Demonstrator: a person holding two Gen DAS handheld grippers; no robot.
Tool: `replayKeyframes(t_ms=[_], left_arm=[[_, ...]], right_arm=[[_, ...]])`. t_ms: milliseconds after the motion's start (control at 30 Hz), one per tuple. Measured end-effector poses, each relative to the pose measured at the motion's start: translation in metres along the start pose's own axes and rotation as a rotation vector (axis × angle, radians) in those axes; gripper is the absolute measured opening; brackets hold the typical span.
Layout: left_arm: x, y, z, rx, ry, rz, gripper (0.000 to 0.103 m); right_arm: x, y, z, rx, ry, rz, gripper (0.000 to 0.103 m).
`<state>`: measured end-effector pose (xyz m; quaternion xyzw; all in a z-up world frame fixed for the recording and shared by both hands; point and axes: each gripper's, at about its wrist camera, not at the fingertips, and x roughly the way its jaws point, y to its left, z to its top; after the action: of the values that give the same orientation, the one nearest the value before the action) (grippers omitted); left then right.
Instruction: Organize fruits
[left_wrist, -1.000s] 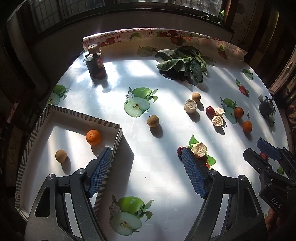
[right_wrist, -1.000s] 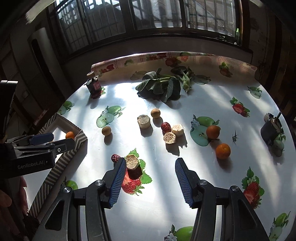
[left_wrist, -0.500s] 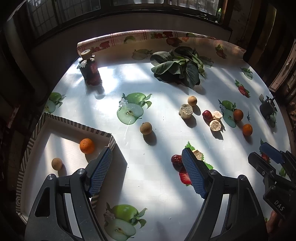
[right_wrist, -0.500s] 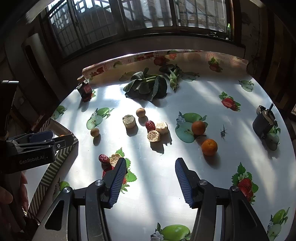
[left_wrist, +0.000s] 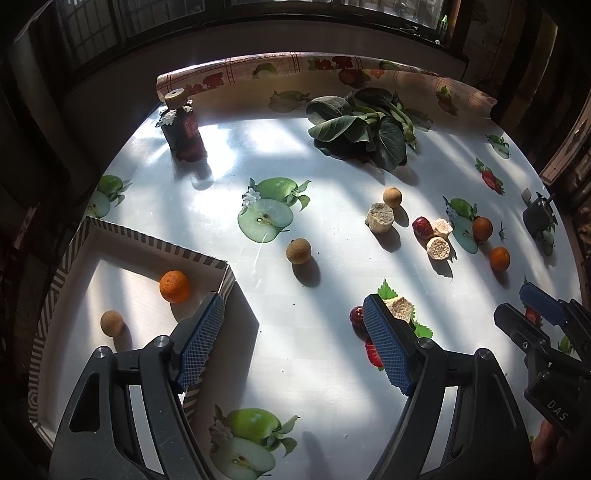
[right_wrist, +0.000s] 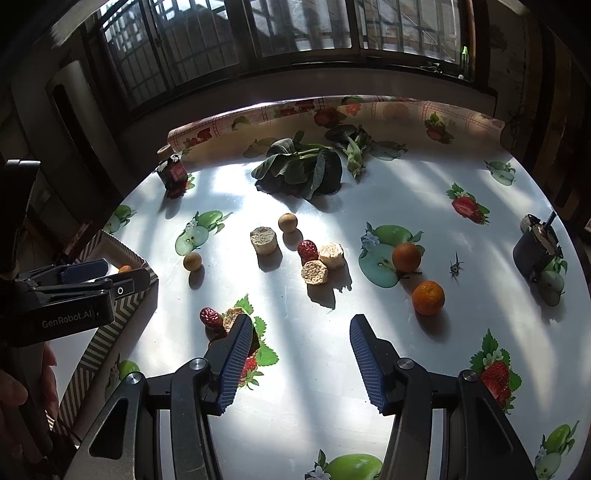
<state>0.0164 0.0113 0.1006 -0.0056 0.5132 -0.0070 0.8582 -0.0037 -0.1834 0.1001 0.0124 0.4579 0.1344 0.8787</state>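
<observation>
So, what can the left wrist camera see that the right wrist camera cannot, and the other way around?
Only the left wrist view looks into the striped box: an orange and a small brown fruit lie inside, and the open left gripper fills the foreground. Only the right wrist view shows the open right gripper from behind, empty, and the windows. Both show the leafy greens, the dark bottle, two loose oranges and the red dates among the pale round pieces.
</observation>
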Motion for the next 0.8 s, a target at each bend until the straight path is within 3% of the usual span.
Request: replayKeyframes(t_ms=[233, 800], left_arm=[[0.014, 0.018, -0.01, -0.056, 0.06, -0.031, 0.079], [0.045, 0.026, -0.021, -0.065, 0.138, -0.081, 0.079]], right_arm=[[0.004, 0.0, -0.001, 0.004, 0.011, 0.002, 0.053], [0.017, 0.004, 0.0, 0.003, 0.044, 0.022, 0.054]])
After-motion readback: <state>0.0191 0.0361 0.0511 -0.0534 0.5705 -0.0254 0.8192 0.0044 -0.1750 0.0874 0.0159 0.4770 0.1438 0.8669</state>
